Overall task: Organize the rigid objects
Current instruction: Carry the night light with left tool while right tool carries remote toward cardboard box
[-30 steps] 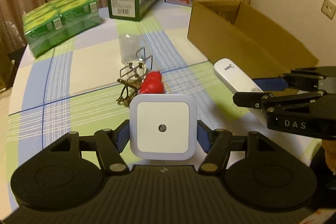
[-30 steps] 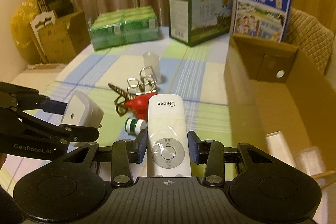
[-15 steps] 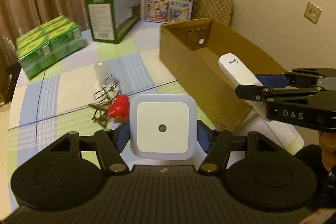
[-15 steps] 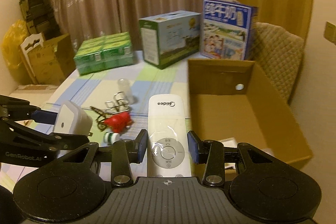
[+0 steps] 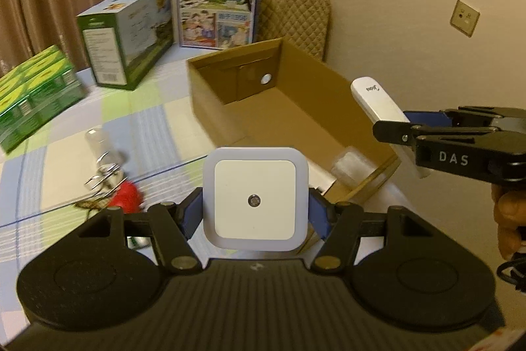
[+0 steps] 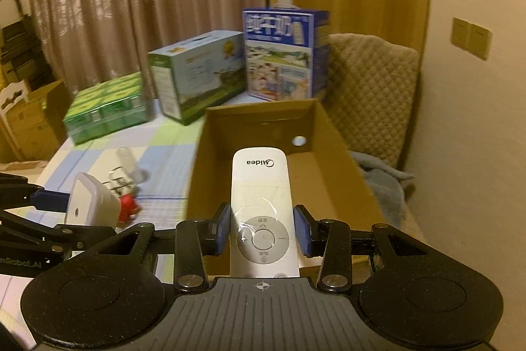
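My left gripper (image 5: 255,213) is shut on a white square night light (image 5: 255,198), held above the near corner of an open cardboard box (image 5: 263,107). The right gripper (image 6: 261,231) is shut on a white Midea remote (image 6: 261,196), which hangs over the box (image 6: 335,166). In the left wrist view the remote (image 5: 381,107) and right gripper (image 5: 424,127) sit over the box's right wall. The night light (image 6: 93,201) shows at left in the right wrist view. Some clear wrapped item (image 5: 350,165) lies inside the box.
On the checked tablecloth (image 5: 154,117) lie a red object (image 5: 126,196), metal clips (image 5: 105,176) and a clear cup (image 5: 98,140). Green packs (image 5: 33,97), a green carton (image 5: 128,32) and a blue milk carton (image 5: 218,2) stand at the back. A padded chair (image 6: 371,87) is behind the box.
Both grippers have risen and moved right from above the small objects to the cardboard box, carrying the night light and the remote. The box's inside has come into view.
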The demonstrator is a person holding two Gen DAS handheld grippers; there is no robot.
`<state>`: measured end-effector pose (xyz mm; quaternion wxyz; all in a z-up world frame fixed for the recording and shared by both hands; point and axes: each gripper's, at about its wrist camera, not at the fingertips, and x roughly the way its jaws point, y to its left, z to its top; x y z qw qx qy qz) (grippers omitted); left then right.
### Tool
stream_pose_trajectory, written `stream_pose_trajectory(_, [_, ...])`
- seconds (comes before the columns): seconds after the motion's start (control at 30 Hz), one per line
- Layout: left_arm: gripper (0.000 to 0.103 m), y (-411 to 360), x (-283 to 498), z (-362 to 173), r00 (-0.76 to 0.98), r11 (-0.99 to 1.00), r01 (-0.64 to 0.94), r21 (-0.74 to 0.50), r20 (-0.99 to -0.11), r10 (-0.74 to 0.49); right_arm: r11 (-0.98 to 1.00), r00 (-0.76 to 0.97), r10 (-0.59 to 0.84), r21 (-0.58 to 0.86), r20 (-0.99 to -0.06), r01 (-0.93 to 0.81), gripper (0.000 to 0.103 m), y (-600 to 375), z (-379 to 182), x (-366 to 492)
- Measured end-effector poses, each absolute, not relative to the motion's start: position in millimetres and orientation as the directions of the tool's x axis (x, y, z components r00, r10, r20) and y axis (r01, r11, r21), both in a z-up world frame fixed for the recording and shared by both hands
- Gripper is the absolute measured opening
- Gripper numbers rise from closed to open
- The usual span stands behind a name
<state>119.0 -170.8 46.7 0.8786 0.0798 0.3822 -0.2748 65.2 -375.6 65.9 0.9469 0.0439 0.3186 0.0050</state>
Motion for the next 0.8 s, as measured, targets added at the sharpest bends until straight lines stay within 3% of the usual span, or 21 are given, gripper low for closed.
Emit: stream_pose_trajectory(0.8, [0.061, -280.2, 182.3, 2.2, 0.493, 0.778, 0.629, -0.013, -0.766, -0.412, 0.973, 0.751, 0.07, 0.211, -0.656, 0.094, 0.038, -462.6, 18.8, 114.4])
